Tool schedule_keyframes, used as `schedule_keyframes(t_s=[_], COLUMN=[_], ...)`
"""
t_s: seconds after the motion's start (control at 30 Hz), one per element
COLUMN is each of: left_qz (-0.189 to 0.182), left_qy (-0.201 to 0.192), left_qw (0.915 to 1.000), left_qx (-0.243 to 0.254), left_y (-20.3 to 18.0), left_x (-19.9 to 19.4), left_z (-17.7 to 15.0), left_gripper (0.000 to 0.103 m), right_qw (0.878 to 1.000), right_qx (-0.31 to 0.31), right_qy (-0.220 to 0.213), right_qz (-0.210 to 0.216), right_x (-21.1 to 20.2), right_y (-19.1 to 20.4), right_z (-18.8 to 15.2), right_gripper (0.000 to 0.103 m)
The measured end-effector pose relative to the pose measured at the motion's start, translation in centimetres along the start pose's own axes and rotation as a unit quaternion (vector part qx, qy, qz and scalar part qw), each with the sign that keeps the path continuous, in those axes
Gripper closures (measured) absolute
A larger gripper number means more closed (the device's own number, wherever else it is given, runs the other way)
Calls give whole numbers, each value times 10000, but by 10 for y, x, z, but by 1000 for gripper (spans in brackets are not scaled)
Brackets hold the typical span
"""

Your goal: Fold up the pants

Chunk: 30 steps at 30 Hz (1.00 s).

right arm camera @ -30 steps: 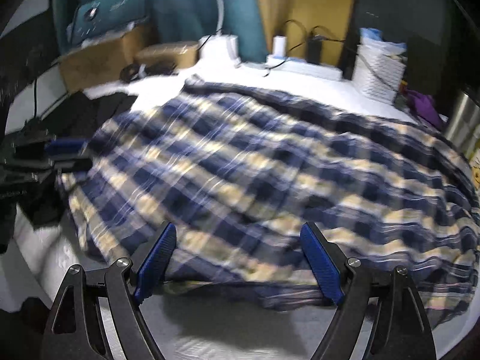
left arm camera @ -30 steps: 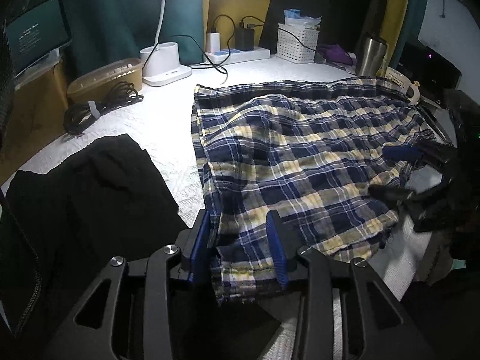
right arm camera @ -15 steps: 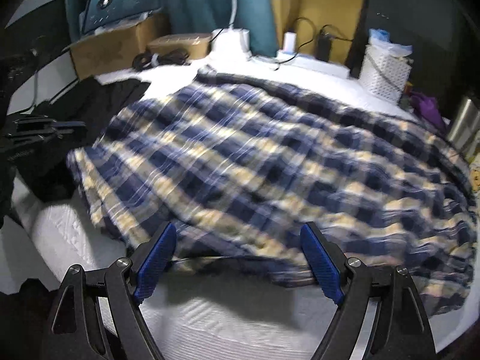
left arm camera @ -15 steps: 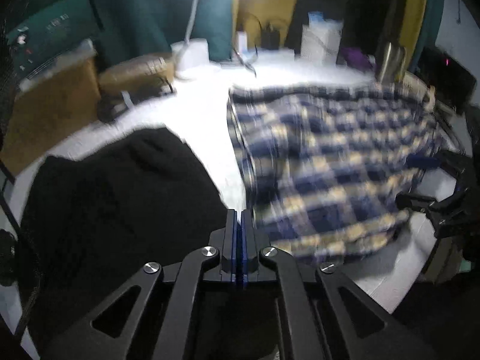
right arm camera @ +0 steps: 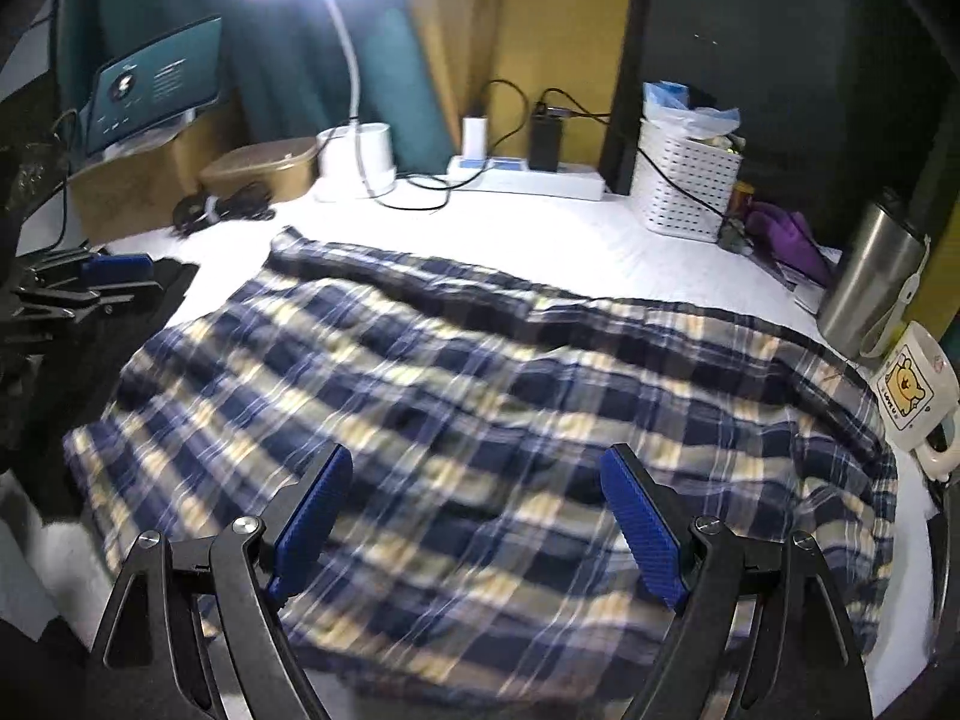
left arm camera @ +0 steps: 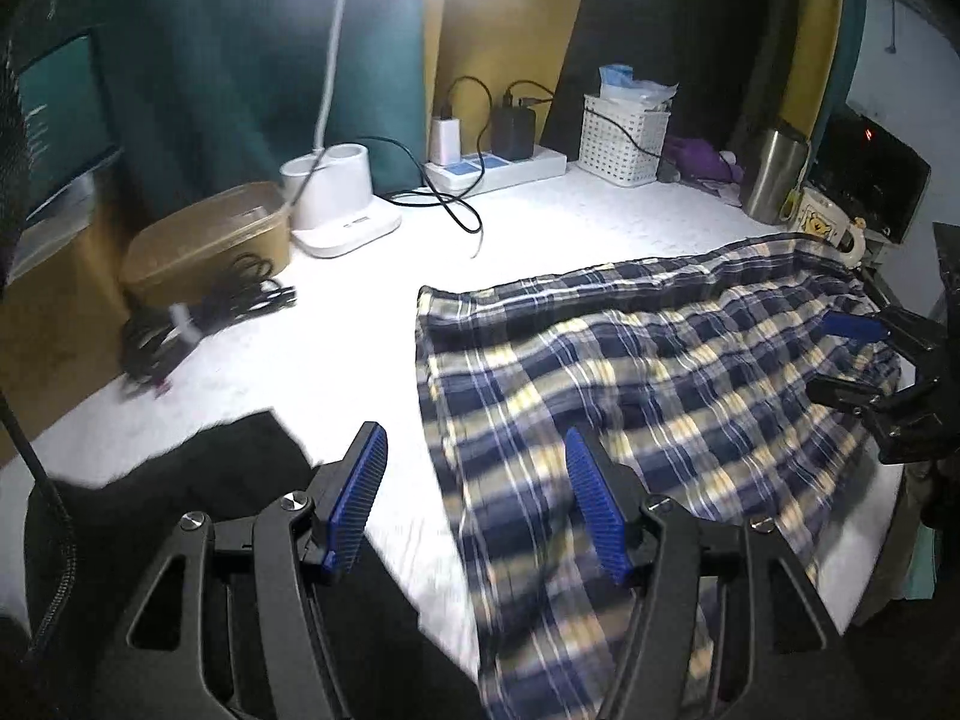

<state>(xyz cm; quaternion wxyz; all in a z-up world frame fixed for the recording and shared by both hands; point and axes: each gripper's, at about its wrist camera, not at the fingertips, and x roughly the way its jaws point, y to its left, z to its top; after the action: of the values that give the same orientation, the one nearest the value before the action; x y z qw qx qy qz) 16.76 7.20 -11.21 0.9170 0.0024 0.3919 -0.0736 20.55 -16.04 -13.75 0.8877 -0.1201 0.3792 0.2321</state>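
Blue, yellow and white plaid pants (left arm camera: 648, 384) lie spread on the white table (left arm camera: 360, 324), folded over, and also fill the right wrist view (right arm camera: 480, 420). My left gripper (left arm camera: 474, 498) is open and empty, its jaws astride the pants' left edge near the front. My right gripper (right arm camera: 474, 516) is open and empty, low over the pants' near side. The right gripper (left arm camera: 840, 360) shows at the right in the left wrist view. The left gripper (right arm camera: 102, 282) shows at the left in the right wrist view.
A black garment (left arm camera: 180, 492) lies front left. At the back stand a desk lamp base (left arm camera: 336, 204), power strip (left arm camera: 498, 168), white basket (left arm camera: 624, 138), brown box (left arm camera: 210, 240) and coiled cable (left arm camera: 204, 324). A steel tumbler (right arm camera: 870, 276) and bear mug (right arm camera: 912, 396) stand right.
My left gripper, shut half a second ago near the black garment, has opened and moved to the pants' left edge. The right gripper stayed open and moved over the pants.
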Motion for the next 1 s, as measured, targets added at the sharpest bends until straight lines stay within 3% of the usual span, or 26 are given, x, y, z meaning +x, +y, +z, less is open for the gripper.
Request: schedule_keyframes(t_s=[0.47, 0.5, 0.57, 0.63, 0.8, 0.83, 0.87, 0.93, 1.0], left_qz=[-273, -273, -301, -381, -534, -582, -645, -632, -481], left_qy=[284, 284, 256, 158, 150, 167, 191, 374, 518], left_qw=[9983, 9982, 9981, 9982, 9973, 9970, 9965, 9956, 9953], left_qx=[426, 458, 472, 431, 487, 474, 490, 573, 656], left_y=[11, 13, 17, 22, 27, 26, 26, 23, 21], left_x=[66, 70, 75, 79, 87, 89, 91, 102, 113], left_z=[34, 36, 41, 48, 59, 60, 59, 59, 59], left_gripper=[41, 41, 41, 41, 41, 45, 65, 90, 98], right_qw=[9999, 9999, 9997, 9996, 9993, 9992, 9991, 9988, 9986], right_qx=[122, 138, 202, 273, 322, 331, 356, 382, 427], right_qy=[-61, -102, -87, -38, 127, 165, 204, 293, 322], right_qz=[-3, 13, 59, 97, 158, 148, 132, 112, 59], right_x=[37, 40, 49, 58, 78, 81, 84, 92, 96], right_y=[-28, -29, -34, -38, -43, -44, -45, -47, -49], right_z=[33, 36, 44, 49, 57, 58, 58, 60, 62], right_gripper=[18, 20, 43, 54, 55, 55, 54, 54, 54])
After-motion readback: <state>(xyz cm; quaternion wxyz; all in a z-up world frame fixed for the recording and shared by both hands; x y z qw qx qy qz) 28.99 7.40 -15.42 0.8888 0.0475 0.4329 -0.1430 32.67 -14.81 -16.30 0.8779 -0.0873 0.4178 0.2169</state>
